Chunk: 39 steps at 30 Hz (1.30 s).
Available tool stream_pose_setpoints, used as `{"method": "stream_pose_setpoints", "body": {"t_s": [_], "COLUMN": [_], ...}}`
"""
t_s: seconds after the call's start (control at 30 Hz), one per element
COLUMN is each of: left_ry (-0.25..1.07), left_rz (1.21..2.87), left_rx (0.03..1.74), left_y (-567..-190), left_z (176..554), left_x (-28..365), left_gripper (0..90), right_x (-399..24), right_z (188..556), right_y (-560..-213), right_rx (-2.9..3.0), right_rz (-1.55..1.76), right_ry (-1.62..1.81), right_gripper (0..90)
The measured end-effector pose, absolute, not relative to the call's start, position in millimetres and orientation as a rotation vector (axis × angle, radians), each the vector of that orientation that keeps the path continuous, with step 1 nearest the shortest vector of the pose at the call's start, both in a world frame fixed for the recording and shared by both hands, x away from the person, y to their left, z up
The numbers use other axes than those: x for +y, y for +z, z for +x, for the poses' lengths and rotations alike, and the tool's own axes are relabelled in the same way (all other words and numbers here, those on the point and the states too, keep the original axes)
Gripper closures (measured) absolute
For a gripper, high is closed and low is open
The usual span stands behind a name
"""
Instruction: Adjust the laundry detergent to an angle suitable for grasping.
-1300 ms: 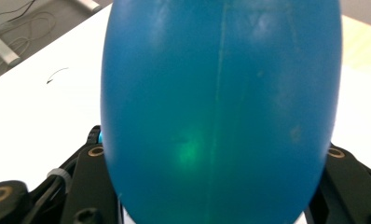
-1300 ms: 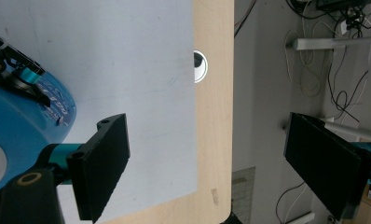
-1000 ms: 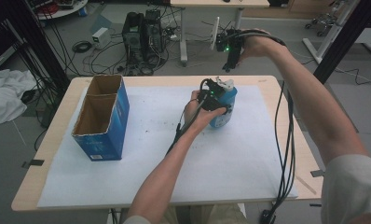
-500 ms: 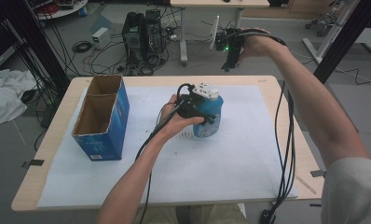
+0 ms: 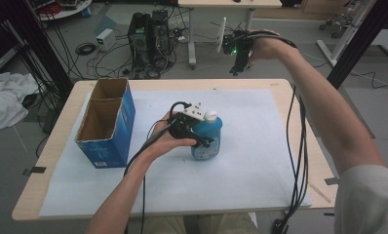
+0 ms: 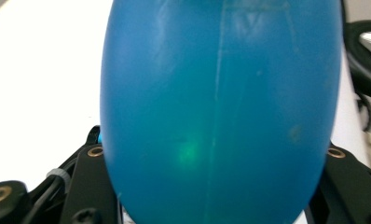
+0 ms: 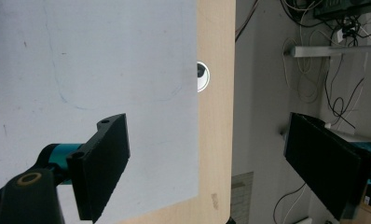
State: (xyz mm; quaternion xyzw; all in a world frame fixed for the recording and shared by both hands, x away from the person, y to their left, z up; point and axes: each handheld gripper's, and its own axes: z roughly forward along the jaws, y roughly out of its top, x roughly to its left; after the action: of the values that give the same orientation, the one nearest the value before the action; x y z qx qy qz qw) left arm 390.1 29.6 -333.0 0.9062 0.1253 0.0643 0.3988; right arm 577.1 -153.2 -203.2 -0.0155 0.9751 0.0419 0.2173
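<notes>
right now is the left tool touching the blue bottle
Touching. In the left gripper view the blue bottle sits pressed between both black jaws; the high view shows the left tool clamped on it.

Translucent blue plastic bottle (image 5: 207, 141), white cap (image 5: 210, 115), pale label low on front. Open cardboard box (image 5: 106, 124): blue outside, plain brown inside. Table (image 5: 299, 87) light wood, white paper sheet (image 5: 260, 146) over it. Gripper jaws black, teal accents.
</notes>
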Motion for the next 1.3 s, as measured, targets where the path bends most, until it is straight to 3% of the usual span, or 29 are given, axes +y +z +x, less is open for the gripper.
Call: {"method": "stream_pose_setpoints", "body": {"t_s": [0.07, 0.17, 0.2, 0.53, 0.63, 0.67, 1.3], "left_ry": [0.121, 0.178, 0.120, 0.083, 0.120, 0.089, 0.096], "left_rz": [2.302, 2.291, 2.313, 2.311, 2.311, 2.310, 2.318], "left_rx": [0.258, 0.326, 0.240, 0.211, 0.243, 0.194, 0.175], "left_y": [-339, -330, -342, -356, -342, -357, -358], "left_z": [378, 394, 375, 368, 375, 367, 366], "left_x": [37, 25, 38, 46, 38, 46, 46], "left_gripper": [44.9, 44.8, 44.8, 44.6, 44.6, 44.6, 43.4], "right_x": [-153, -153, -153, -149, -152, -149, -148], "right_z": [577, 577, 577, 575, 577, 575, 573], "right_y": [-203, -203, -203, -204, -204, -204, -208], "right_rx": [2.700, 2.700, 2.700, 2.701, 2.700, 2.700, 2.702], "right_rz": [-0.045, -0.047, -0.047, -0.056, -0.053, -0.055, -0.065], "right_ry": [0.117, 0.116, 0.117, 0.114, 0.111, 0.109, 0.103], "right_gripper": [13.4, 13.4, 13.4, 13.4, 13.4, 13.4, 13.4]}}
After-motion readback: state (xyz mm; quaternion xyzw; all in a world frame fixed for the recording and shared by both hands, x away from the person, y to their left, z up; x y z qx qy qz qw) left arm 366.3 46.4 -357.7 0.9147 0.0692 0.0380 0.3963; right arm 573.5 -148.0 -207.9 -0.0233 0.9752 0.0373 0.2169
